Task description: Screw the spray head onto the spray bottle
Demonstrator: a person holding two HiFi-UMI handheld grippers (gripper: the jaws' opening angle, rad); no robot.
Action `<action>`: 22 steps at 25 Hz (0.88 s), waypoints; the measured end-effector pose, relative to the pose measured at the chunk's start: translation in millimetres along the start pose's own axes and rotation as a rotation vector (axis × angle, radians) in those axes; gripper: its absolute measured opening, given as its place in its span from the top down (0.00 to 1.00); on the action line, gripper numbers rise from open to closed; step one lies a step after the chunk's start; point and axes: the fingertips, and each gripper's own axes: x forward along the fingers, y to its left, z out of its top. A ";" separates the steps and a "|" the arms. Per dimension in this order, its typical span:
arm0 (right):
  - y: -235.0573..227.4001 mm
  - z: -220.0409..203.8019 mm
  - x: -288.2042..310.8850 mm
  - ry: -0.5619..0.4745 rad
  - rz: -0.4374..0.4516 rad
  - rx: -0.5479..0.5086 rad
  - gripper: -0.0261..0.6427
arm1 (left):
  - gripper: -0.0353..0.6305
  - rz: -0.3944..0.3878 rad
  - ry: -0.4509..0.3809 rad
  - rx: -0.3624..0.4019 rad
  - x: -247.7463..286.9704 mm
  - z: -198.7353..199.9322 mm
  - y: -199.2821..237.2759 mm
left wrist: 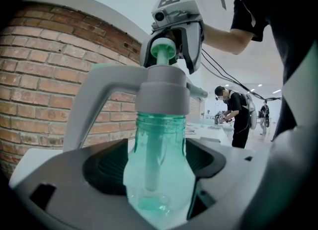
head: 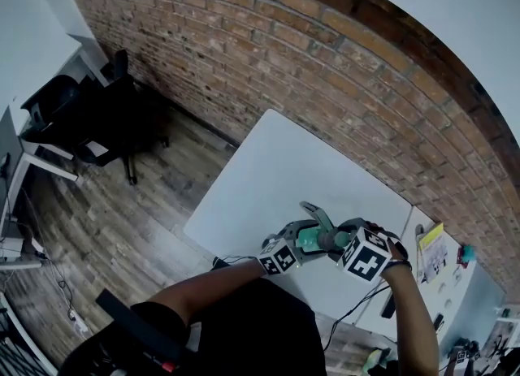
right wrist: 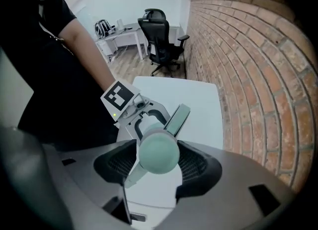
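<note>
Place: an office-style workroom with a lab feel.
Wall: bare brick wall across the top of the head view.
Floor: wood-plank floor at lower left.
Furniture: white table at centre; black office chair beside a white desk, top centre of the right gripper view.
People: a person standing at a far bench, right of the left gripper view.

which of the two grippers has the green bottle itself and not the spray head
The left gripper: its jaws clamp the bottle round its clear green body. The right gripper reaches from above and grips only the spray head.
</note>
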 end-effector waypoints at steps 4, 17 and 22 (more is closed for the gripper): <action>-4.7 -5.6 8.9 0.027 -0.078 0.014 0.58 | 0.41 -0.024 0.006 0.000 1.2 -0.9 -2.4; -10.5 -10.2 11.7 -0.114 -0.096 0.480 0.57 | 0.41 -0.087 0.032 0.023 3.2 -1.1 -4.3; -6.4 -9.1 9.6 -0.113 -0.101 0.418 0.57 | 0.41 -0.097 0.041 0.025 3.3 -2.7 -6.3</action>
